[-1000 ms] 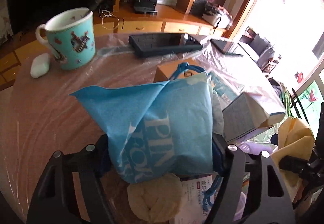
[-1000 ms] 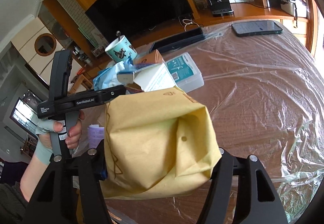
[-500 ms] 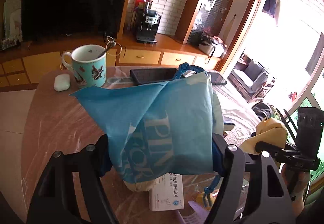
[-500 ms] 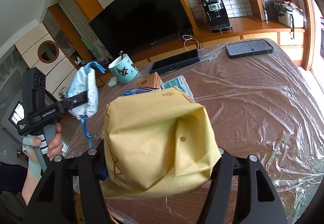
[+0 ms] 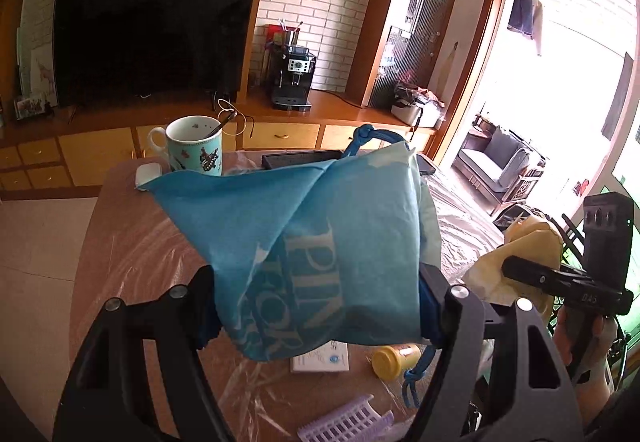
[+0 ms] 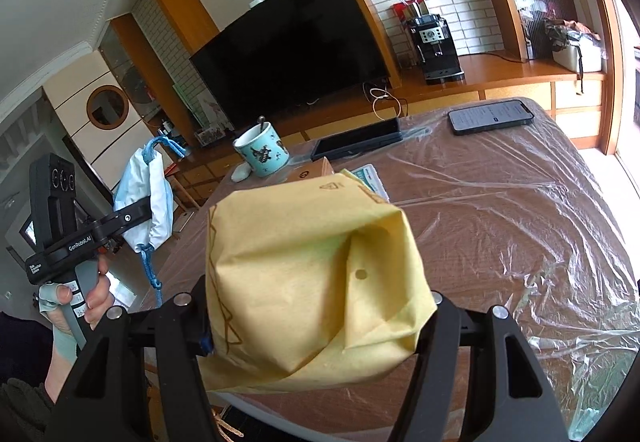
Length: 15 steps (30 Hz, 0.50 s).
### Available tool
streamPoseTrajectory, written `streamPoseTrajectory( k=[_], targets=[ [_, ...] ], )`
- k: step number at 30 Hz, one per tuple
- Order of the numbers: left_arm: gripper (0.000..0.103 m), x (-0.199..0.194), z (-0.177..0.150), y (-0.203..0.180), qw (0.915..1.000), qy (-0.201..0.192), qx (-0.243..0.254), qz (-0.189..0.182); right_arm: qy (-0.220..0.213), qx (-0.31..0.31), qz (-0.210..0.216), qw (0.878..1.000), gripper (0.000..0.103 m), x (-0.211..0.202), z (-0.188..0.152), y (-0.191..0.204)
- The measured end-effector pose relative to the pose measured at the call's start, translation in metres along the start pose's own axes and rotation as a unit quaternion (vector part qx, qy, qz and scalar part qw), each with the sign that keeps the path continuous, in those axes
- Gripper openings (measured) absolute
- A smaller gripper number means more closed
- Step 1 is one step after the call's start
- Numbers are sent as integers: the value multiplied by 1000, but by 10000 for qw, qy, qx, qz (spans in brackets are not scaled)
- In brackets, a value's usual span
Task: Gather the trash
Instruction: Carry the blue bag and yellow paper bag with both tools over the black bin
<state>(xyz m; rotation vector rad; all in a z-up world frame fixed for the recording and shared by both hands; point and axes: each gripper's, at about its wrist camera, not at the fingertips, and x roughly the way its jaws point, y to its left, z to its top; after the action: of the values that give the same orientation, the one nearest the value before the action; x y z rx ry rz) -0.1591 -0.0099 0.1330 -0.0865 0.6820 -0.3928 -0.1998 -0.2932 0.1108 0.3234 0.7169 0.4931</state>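
My left gripper (image 5: 316, 306) is shut on a crumpled blue paper bag with white lettering and a blue rope handle (image 5: 320, 238), held up above the table's near edge; it also shows in the right wrist view (image 6: 148, 198). My right gripper (image 6: 316, 318) is shut on a crumpled yellow paper bag (image 6: 308, 282), held above the table's front; the bag shows in the left wrist view (image 5: 524, 254) at the right.
The plastic-covered wooden table (image 6: 500, 210) holds a teal mug with a spoon (image 5: 196, 150), a white earbud case (image 5: 146, 175), a black tray (image 6: 356, 142), a phone (image 6: 490, 116), a yellow bottle (image 5: 394, 360), a white packet (image 5: 320, 358) and a purple comb (image 5: 348, 422).
Both grippers rose and pulled back from the table with their bags. The left gripper lifted the blue bag off the pile; the box and packets beneath dropped out of its view.
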Motion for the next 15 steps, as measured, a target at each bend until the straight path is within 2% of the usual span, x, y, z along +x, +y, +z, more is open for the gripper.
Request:
streamPoseTrajectory(
  k=[4,8,15],
  targets=[
    [75,-19,-14,-10,9999,-66,54,-78,-19,-78,178,9998,62,-17,-8,6],
    [75,-40,-38,-30,9994,-98,325,15,1,-273,207,9994,62,-33,-20,16],
    [75,-54,-74,-51,9987,109,482,-108,126,-486,208,9985,62,-50,-46,31]
  ],
)
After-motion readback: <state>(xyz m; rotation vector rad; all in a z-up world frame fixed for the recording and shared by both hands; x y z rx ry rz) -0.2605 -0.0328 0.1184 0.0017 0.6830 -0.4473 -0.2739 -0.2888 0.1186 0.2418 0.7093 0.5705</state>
